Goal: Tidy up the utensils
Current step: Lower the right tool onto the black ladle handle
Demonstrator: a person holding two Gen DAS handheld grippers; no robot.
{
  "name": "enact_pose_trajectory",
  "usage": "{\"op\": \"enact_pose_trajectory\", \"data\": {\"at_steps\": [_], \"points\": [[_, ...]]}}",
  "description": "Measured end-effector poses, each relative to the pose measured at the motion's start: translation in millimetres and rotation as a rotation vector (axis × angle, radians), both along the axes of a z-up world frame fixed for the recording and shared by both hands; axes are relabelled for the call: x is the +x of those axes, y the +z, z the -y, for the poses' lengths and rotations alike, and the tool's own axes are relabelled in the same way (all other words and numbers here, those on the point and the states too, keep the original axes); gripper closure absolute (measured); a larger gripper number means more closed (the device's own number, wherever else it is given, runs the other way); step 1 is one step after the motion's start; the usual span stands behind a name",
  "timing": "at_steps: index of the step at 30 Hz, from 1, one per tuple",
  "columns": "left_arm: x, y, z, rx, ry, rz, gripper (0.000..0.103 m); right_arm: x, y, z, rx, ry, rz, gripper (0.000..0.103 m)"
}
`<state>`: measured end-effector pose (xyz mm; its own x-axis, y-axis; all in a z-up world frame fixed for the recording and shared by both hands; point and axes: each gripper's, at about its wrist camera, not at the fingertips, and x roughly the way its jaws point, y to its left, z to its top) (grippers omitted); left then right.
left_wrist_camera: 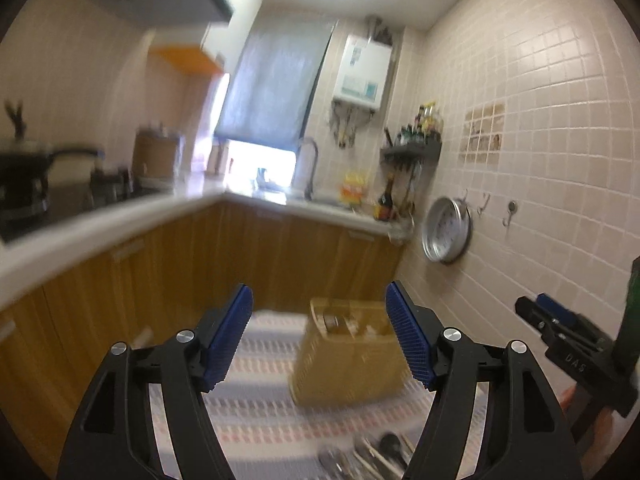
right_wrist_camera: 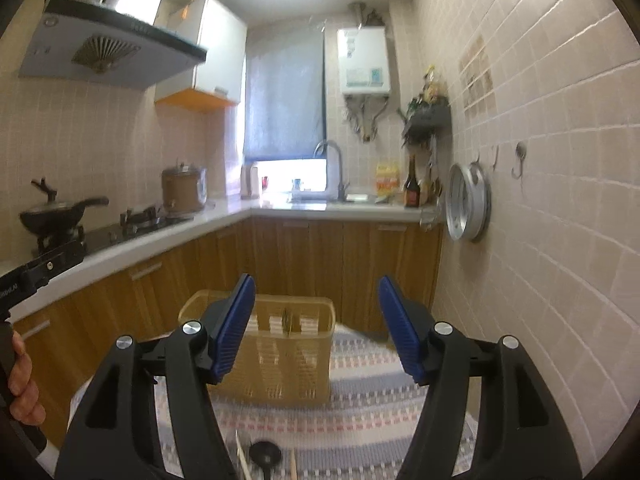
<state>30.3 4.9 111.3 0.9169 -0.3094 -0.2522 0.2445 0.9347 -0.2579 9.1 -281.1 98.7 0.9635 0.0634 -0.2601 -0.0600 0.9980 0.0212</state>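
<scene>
A tan plastic utensil basket (right_wrist_camera: 280, 352) stands upright on a striped cloth (right_wrist_camera: 360, 412); it also shows in the left wrist view (left_wrist_camera: 344, 364). Several metal and black utensils (left_wrist_camera: 372, 456) lie on the cloth near the front. In the right wrist view a black ladle head (right_wrist_camera: 265, 454) and pale chopsticks (right_wrist_camera: 242, 456) lie at the bottom edge. My left gripper (left_wrist_camera: 320, 340) is open and empty, raised above the cloth. My right gripper (right_wrist_camera: 316, 328) is open and empty, in front of the basket. The right gripper also shows at the right edge of the left wrist view (left_wrist_camera: 560, 332).
Wooden cabinets (right_wrist_camera: 280, 252) and a white counter (right_wrist_camera: 160, 232) run along the left and back. A stove with a black pan (right_wrist_camera: 56, 212) and a pot (right_wrist_camera: 184, 192) is at left. A sink faucet (right_wrist_camera: 336, 168) is at back. A tiled wall with a hanging metal pan (right_wrist_camera: 468, 204) is at right.
</scene>
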Motion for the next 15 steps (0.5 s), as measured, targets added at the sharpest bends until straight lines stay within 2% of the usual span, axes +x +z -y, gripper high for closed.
{"op": "enact_pose_trajectory", "data": {"at_steps": [2,5,8,9,11,13,15], "points": [[6,-14,-2,-0.029,-0.043,-0.085,0.036,4,-9,1,0.002,0.022,-0.074,0.042],[18,-45,2,-0.036,-0.082,-0.237,0.038,19,-35,1,0.028,0.077,-0.237,0.043],[34,-83,6,-0.052,-0.124,-0.385,0.041,36,-68,2,0.065,0.134,-0.391,0.053],[42,-97,8,-0.057,-0.134,-0.438,0.047,42,-80,2,0.073,0.150,-0.442,0.060],[54,-121,7,-0.079,-0.162,-0.522,0.047,53,-101,3,0.090,0.170,-0.530,0.066],[64,-139,6,-0.114,-0.188,-0.588,0.047,60,-118,5,0.106,0.186,-0.588,0.067],[73,-155,4,-0.136,-0.205,-0.632,0.049,65,-132,7,0.118,0.198,-0.639,0.074]]}}
